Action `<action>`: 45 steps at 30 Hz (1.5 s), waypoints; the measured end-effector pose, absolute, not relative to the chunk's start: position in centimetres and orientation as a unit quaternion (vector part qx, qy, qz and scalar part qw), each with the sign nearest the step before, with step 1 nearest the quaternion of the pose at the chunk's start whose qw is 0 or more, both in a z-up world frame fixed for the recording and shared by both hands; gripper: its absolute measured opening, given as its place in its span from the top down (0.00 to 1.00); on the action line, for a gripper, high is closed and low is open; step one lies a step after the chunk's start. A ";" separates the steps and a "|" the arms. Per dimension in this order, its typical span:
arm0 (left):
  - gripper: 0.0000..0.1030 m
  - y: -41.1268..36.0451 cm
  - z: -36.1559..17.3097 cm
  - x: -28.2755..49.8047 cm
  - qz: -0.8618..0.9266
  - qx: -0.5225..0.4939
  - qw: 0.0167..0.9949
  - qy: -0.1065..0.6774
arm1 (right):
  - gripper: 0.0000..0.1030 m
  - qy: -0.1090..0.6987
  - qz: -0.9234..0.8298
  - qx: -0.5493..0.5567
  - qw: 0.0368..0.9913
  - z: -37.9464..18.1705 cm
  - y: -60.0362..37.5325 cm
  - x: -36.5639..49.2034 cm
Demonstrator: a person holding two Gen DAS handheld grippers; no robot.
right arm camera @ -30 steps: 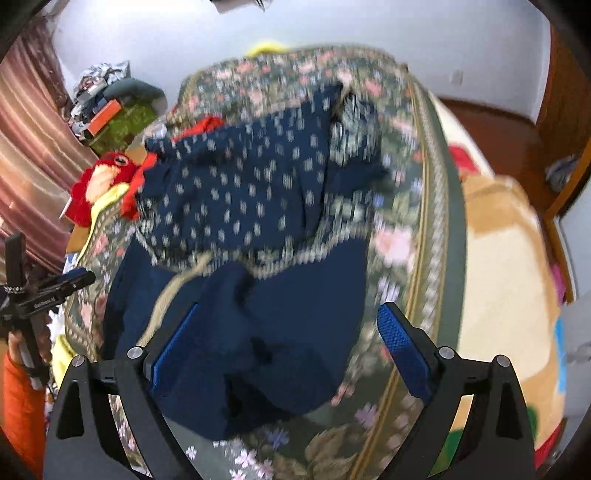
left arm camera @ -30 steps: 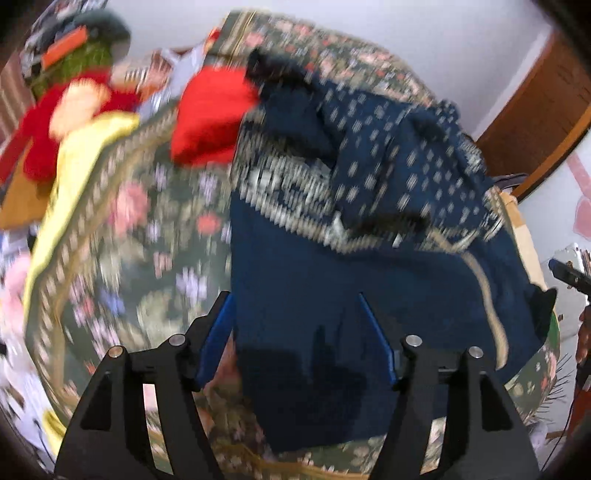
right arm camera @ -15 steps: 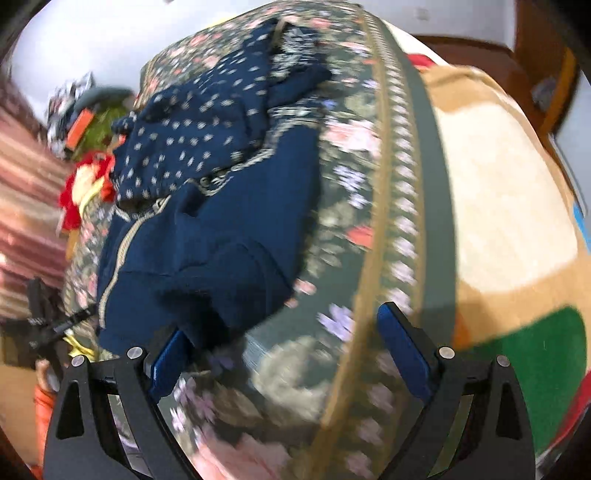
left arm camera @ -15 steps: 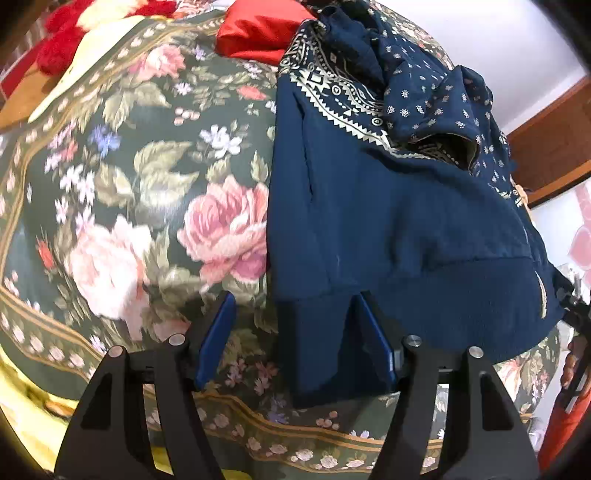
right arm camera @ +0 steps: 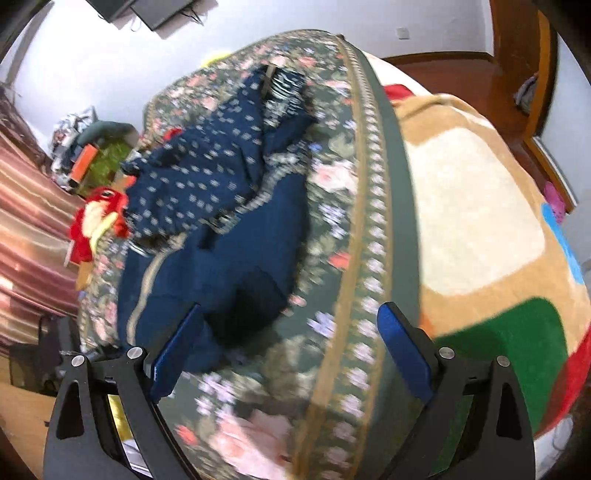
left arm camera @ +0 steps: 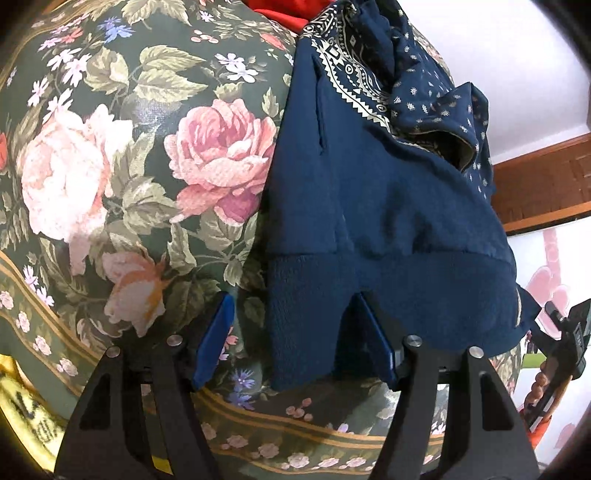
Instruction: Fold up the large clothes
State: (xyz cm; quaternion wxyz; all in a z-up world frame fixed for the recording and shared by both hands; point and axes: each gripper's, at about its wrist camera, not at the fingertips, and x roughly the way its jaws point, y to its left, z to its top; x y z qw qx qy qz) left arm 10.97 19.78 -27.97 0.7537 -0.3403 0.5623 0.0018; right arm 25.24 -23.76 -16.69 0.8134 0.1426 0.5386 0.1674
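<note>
A navy garment (left arm camera: 369, 192) with a white patterned band and a dotted upper part lies crumpled on the floral bedspread (left arm camera: 122, 155). My left gripper (left arm camera: 295, 339) is open and low over the garment's thick bottom hem. A corner of that hem sits between its fingers, and the left pad (left arm camera: 214, 339) stands clear of the cloth. In the right wrist view the same garment (right arm camera: 221, 229) lies to the left. My right gripper (right arm camera: 291, 347) is open over the bedspread (right arm camera: 332, 314), with its left finger at the garment's near corner.
A red cloth (left arm camera: 288, 11) lies beyond the garment. A beige blanket with green patches (right arm camera: 472, 206) covers the bed's right side. A red stuffed toy (right arm camera: 96, 218), a pile of clutter (right arm camera: 88, 147) and a striped curtain (right arm camera: 22, 229) are on the left.
My left gripper has dropped closer to the hem, and the hem corner now lies between its fingers. The right gripper's view has swung, so the garment now sits further left.
</note>
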 end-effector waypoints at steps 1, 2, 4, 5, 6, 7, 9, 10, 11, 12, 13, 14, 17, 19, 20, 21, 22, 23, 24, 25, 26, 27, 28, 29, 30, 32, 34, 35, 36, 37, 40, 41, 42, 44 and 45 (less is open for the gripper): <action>0.35 19.6 -27.8 11.0 0.001 -0.336 0.755 0.563 | 0.09 0.538 0.173 0.149 0.811 -16.8 -23.4 25.5; 0.37 19.5 -27.8 11.2 0.002 -0.333 0.757 0.563 | 0.09 0.541 0.177 0.157 0.807 -17.0 -23.0 25.9; 0.46 19.0 -27.5 11.4 -0.004 -0.326 0.762 0.560 | 0.09 0.548 0.182 0.169 0.798 -17.8 -22.2 26.7; 0.55 18.8 -27.4 11.9 -0.008 -0.327 0.762 0.559 | 0.09 0.552 0.182 0.172 0.795 -18.2 -22.0 26.9; 0.61 18.7 -27.2 12.0 -0.014 -0.328 0.763 0.558 | 0.09 0.557 0.182 0.174 0.791 -18.7 -21.8 27.1; 0.62 18.6 -27.0 12.1 -0.016 -0.326 0.764 0.556 | 0.09 0.565 0.183 0.182 0.784 -19.5 -21.6 27.4; 0.69 18.3 -26.5 12.4 -0.015 -0.314 0.771 0.554 | 0.13 0.576 0.186 0.194 0.772 -20.5 -21.5 27.6; 0.72 18.3 -26.3 12.5 -0.015 -0.308 0.774 0.553 | 0.17 0.580 0.188 0.197 0.768 -20.8 -21.4 27.6; 0.76 18.0 -26.3 12.9 -0.014 -0.303 0.776 0.553 | 0.23 0.579 0.189 0.194 0.769 -20.9 -21.2 27.5; 0.78 18.0 -26.1 13.1 -0.014 -0.300 0.777 0.553 | 0.33 0.576 0.188 0.188 0.773 -20.8 -21.1 27.4; 0.79 18.0 -25.8 13.3 -0.015 -0.298 0.779 0.552 | 0.40 0.571 0.191 0.178 0.778 -20.6 -21.0 27.2; 0.82 17.9 -25.7 13.4 -0.015 -0.298 0.780 0.551 | 0.53 0.568 0.202 0.175 0.779 -20.5 -20.9 27.1; 0.94 17.7 -24.4 14.3 -0.019 -0.290 0.791 0.539 | 0.65 0.570 0.212 0.166 0.776 -20.6 -20.6 26.9; 0.95 17.8 -23.0 14.8 -0.032 -0.299 0.800 0.519 | 0.76 0.569 0.219 0.164 0.776 -20.6 -20.5 26.8; 0.95 17.8 -22.2 15.1 -0.036 -0.300 0.806 0.509 | 0.80 0.569 0.224 0.169 0.773 -20.6 -20.4 26.9; 0.95 17.9 -21.6 15.2 -0.037 -0.299 0.811 0.502 | 0.84 0.568 0.228 0.175 0.771 -20.5 -20.4 27.0; 0.95 17.8 -20.6 15.7 -0.040 -0.295 0.818 0.492 | 0.86 0.565 0.233 0.180 0.770 -20.4 -20.3 27.1; 0.95 17.7 -19.9 16.1 -0.043 -0.292 0.824 0.484 | 0.89 0.560 0.237 0.184 0.772 -20.1 -20.2 27.3; 0.95 17.7 -19.0 16.6 -0.046 -0.287 0.830 0.476 | 0.90 0.553 0.243 0.186 0.775 -19.8 -20.0 27.4; 0.96 17.6 -17.8 17.2 -0.048 -0.280 0.839 0.464 | 0.90 0.544 0.248 0.189 0.779 -19.3 -19.9 27.6; 0.96 17.6 -16.8 17.7 -0.048 -0.274 0.846 0.455 | 0.90 0.536 0.251 0.190 0.783 -18.7 -19.7 27.9; 0.96 17.6 -15.8 18.3 -0.049 -0.269 0.853 0.445 | 0.90 0.525 0.255 0.188 0.790 -18.0 -19.5 28.1; 0.96 17.8 -15.1 18.6 -0.051 -0.268 0.857 0.436 | 0.90 0.512 0.259 0.184 0.798 -17.2 -19.2 28.4; 0.96 17.9 -14.0 19.4 -0.055 -0.268 0.863 0.424 | 0.90 0.503 0.261 0.181 0.804 -16.6 -19.0 28.6; 0.96 18.0 -13.2 19.8 -0.057 -0.268 0.867 0.416 | 0.91 0.493 0.264 0.177 0.810 -15.9 -18.8 28.9; 0.96 18.3 -11.4 21.2 -0.064 -0.268 0.877 0.394 | 0.91 0.471 0.268 0.166 0.824 -14.3 -18.4 29.9; 0.96 18.9 -9.4 23.2 -0.063 -0.264 0.889 0.368 | 0.91 0.451 0.271 0.157 0.836 -12.8 -17.9 31.1; 0.96 18.9 -8.9 23.9 -0.061 -0.262 0.893 0.360 | 0.91 0.444 0.270 0.157 0.840 -12.3 -17.8 31.8; 0.96 19.2 -8.1 25.0 -0.058 -0.260 0.899 0.349 | 0.91 0.438 0.270 0.156 0.843 -11.8 -17.7 32.6; 0.96 19.6 -7.5 25.8 -0.055 -0.259 0.902 0.341 | 0.91 0.429 0.268 0.158 0.848 -11.2 -17.6 33.7; 0.96 20.2 -6.6 28.9 -0.038 -0.256 0.908 0.328 | 0.91 0.411 0.262 0.161 0.858 -10.1 -17.5 36.4; 0.96 20.5 -6.5 30.1 -0.023 -0.249 0.911 0.329 | 0.91 0.406 0.259 0.163 0.861 -9.8 -17.4 37.5; 0.96 20.8 -6.5 31.5 -0.006 -0.241 0.912 0.331 | 0.91 0.403 0.255 0.164 0.864 -9.7 -17.3 38.5; 0.96 21.2 -7.0 33.9 0.013 -0.238 0.914 0.329 | 0.91 0.398 0.248 0.165 0.868 -9.7 -17.0 40.7; 0.96 21.6 -7.4 35.1 0.022 -0.239 0.913 0.331 | 0.91 0.397 0.242 0.166 0.870 -9.9 -16.8 42.0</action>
